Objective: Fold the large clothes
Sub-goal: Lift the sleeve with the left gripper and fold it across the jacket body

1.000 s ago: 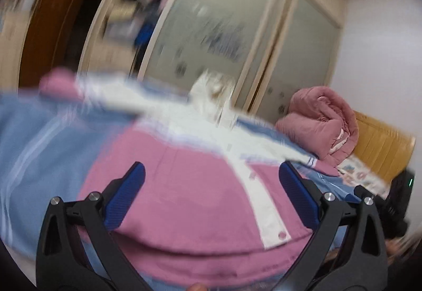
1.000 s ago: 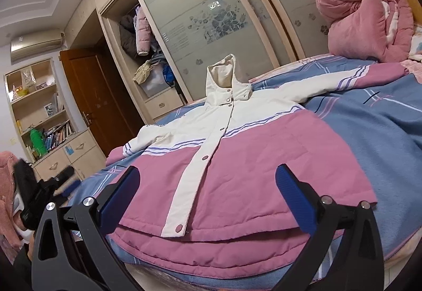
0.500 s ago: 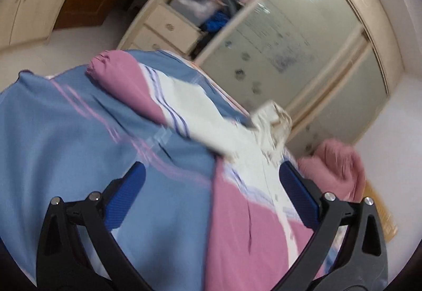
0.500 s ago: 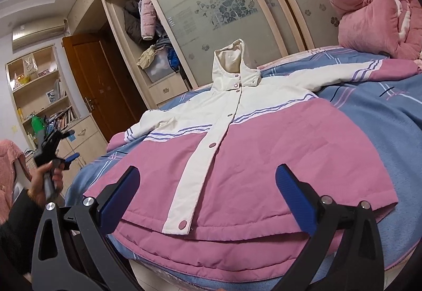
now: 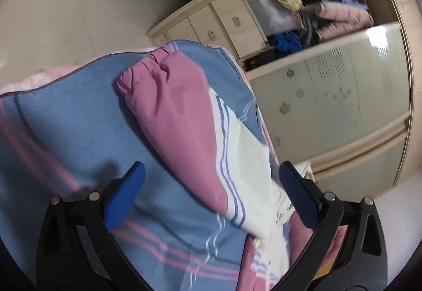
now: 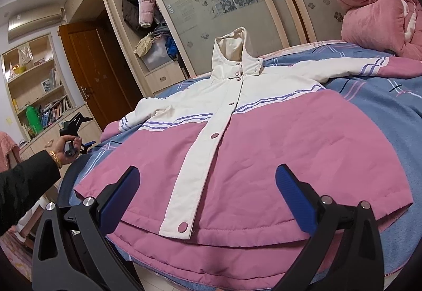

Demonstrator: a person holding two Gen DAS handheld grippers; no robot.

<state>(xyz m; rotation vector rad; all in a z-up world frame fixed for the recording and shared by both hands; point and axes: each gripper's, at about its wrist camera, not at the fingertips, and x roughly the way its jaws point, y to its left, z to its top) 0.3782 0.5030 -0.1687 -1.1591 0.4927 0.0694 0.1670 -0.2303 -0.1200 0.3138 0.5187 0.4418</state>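
Pink-and-cream hooded padded jacket spread flat, front up, on blue striped bedspread, ready for folding. Left gripper released, aimed along jacket's sleeve; right gripper released over jacket's hem.

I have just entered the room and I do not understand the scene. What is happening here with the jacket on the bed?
A person holds a gripper in each hand and is about to fold a pink and white hooded jacket, which lies spread flat, buttoned, on the blue blanket. The left gripper is open near the pink cuff of one sleeve. The right gripper is open over the bottom hem. Neither grips anything, and no fold is made yet.
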